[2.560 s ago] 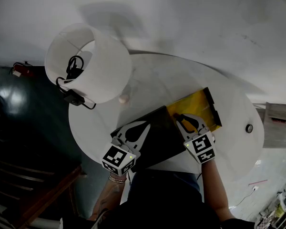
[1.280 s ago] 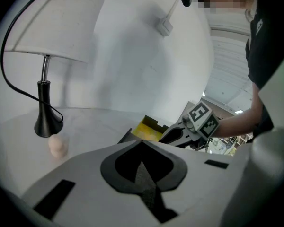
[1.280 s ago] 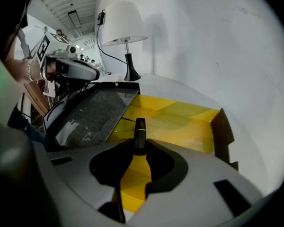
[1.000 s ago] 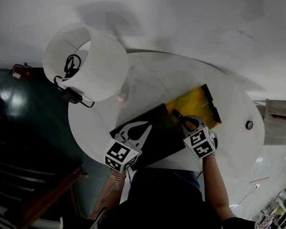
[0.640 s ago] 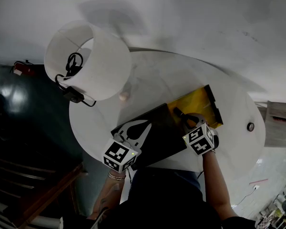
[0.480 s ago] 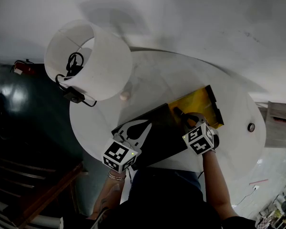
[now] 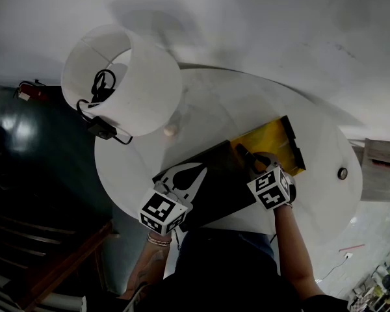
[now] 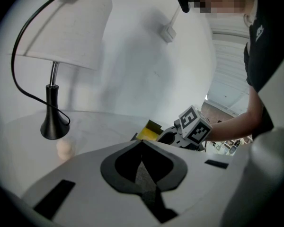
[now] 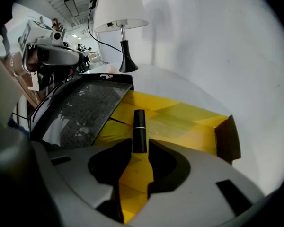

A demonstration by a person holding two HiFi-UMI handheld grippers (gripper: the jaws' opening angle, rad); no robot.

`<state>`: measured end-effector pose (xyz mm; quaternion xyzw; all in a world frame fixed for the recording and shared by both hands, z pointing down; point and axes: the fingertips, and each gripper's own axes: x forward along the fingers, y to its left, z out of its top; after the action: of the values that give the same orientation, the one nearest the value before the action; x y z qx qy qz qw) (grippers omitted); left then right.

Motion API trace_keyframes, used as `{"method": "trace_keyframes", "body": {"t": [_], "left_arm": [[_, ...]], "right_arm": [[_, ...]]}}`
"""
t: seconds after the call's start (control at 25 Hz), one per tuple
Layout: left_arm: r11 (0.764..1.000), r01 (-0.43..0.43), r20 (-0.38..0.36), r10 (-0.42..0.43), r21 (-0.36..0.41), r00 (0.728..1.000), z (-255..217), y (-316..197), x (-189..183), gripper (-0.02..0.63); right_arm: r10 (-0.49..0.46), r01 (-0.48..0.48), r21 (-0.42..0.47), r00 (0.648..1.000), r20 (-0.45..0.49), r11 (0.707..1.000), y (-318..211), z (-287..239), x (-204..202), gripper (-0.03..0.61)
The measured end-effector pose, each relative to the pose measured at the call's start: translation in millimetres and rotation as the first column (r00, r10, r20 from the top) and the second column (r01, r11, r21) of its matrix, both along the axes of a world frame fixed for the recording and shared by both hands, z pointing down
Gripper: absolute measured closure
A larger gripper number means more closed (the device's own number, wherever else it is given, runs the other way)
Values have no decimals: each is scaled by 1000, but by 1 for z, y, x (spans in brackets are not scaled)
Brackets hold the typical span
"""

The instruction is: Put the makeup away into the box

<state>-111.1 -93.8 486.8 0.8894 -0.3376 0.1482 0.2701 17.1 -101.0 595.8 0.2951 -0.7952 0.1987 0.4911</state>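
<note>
A black lipstick tube (image 9: 138,129) sticks out from between the tips of my right gripper (image 9: 138,150), which is shut on it. The jaws have just been opening slightly, and the tube is still between them. It hangs over the yellow inside of the open box (image 9: 180,122), pointing steeply down. In the head view the right gripper (image 7: 247,162) is at the box's (image 7: 276,140) near left corner. The box's black lid (image 7: 211,190) lies flat to the left. My left gripper (image 7: 196,172) hovers over the lid, shut with nothing seen between its jaws (image 8: 142,142).
A white-shaded lamp (image 7: 120,80) with a black stem and cable stands at the back left of the round white table (image 7: 214,103). A small pale egg-shaped sponge (image 7: 171,130) lies near its base. A small round knob (image 7: 342,173) sits at the table's right.
Since the earliest frame my right gripper has tipped down more steeply over the box with the lipstick. Over the last second both grippers have hardly moved.
</note>
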Motion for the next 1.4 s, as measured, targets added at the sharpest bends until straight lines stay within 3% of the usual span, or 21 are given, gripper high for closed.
{"method": "trace_keyframes", "body": {"t": [0.12, 0.8, 1.2, 1.4], "left_arm": [[1000, 2, 0, -2, 5, 1000, -2, 2, -1, 601], [995, -71, 15, 70, 70, 997, -20, 28, 21, 601], [982, -155, 35, 152, 111, 988, -38, 55, 70, 601], [976, -182, 80, 174, 119, 982, -47, 70, 91, 601]], "right_arm": [[16, -16, 5, 1000, 0, 1000, 1, -3, 1, 405], [114, -128, 125, 987, 115, 984, 17, -63, 19, 402], [173, -209, 187, 967, 189, 960, 53, -96, 68, 405], [204, -251, 208, 953, 223, 946, 67, -101, 99, 440]]}}
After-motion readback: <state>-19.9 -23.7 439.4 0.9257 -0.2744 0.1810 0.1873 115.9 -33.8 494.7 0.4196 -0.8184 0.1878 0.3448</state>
